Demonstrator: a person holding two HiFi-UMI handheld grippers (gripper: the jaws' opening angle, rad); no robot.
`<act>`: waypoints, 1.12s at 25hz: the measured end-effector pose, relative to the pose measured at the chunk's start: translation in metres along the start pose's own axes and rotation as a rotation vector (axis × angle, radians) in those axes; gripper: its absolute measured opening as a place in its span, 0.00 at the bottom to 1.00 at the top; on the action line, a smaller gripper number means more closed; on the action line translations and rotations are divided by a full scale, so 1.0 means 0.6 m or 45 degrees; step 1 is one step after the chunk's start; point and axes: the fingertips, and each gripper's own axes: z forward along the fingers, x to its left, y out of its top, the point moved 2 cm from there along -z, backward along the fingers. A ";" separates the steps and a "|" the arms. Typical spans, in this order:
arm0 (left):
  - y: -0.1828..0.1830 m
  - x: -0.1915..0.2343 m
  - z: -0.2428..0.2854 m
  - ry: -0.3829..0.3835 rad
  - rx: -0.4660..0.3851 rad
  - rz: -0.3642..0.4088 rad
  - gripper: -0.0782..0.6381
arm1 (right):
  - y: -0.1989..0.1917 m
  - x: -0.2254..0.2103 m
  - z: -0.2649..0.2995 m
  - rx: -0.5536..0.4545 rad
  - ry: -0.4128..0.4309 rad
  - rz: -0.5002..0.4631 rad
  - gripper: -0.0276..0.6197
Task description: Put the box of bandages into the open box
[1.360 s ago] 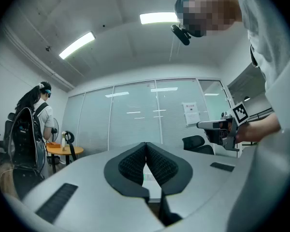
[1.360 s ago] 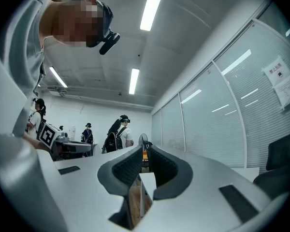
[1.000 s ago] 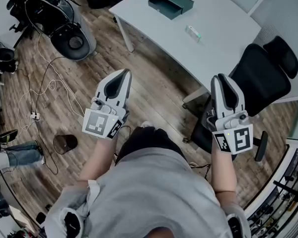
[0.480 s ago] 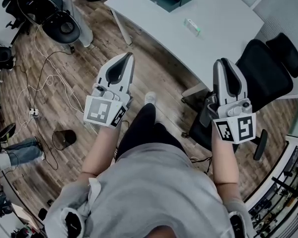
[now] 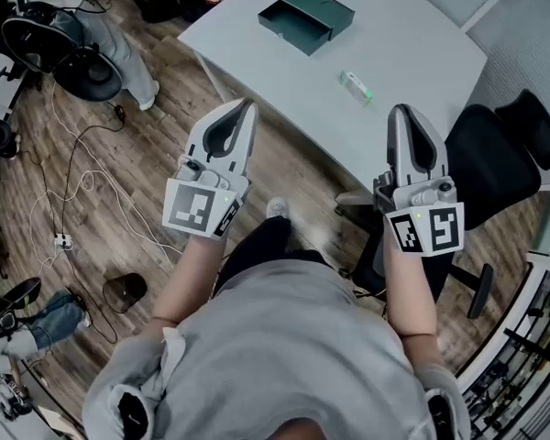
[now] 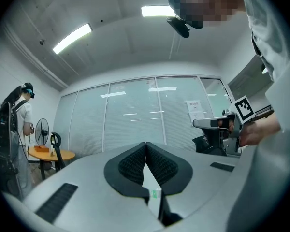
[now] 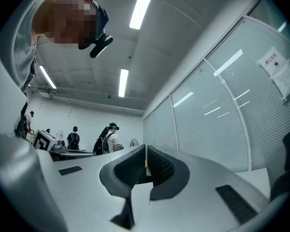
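A dark green open box point(image 5: 307, 16) with its drawer pulled out sits at the far side of the pale table point(image 5: 412, 35). The small white-and-green box of bandages point(image 5: 356, 85) lies nearer, close to the table's front edge. My left gripper point(image 5: 248, 107) is held over the floor just short of the table, its jaws shut and empty. My right gripper point(image 5: 401, 110) hovers at the table's edge, right of the bandage box; its jaws have just closed with nothing between them. In the left gripper view the bandage box point(image 6: 156, 194) shows low behind the shut jaws.
A black office chair point(image 5: 495, 145) stands right of my right gripper, against the table. Another chair with a seated person point(image 5: 82, 39) is at the upper left. Cables point(image 5: 82, 168) and a dark round bin point(image 5: 126, 291) lie on the wood floor at left.
Both grippers have moved forward towards the table together with the person, so the table and bandage box sit closer to the fingertips. The right jaws look narrower than before.
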 end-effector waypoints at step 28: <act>-0.096 0.195 0.391 -0.043 0.074 -0.060 0.14 | -0.104 -0.213 0.315 0.140 0.084 -0.063 0.11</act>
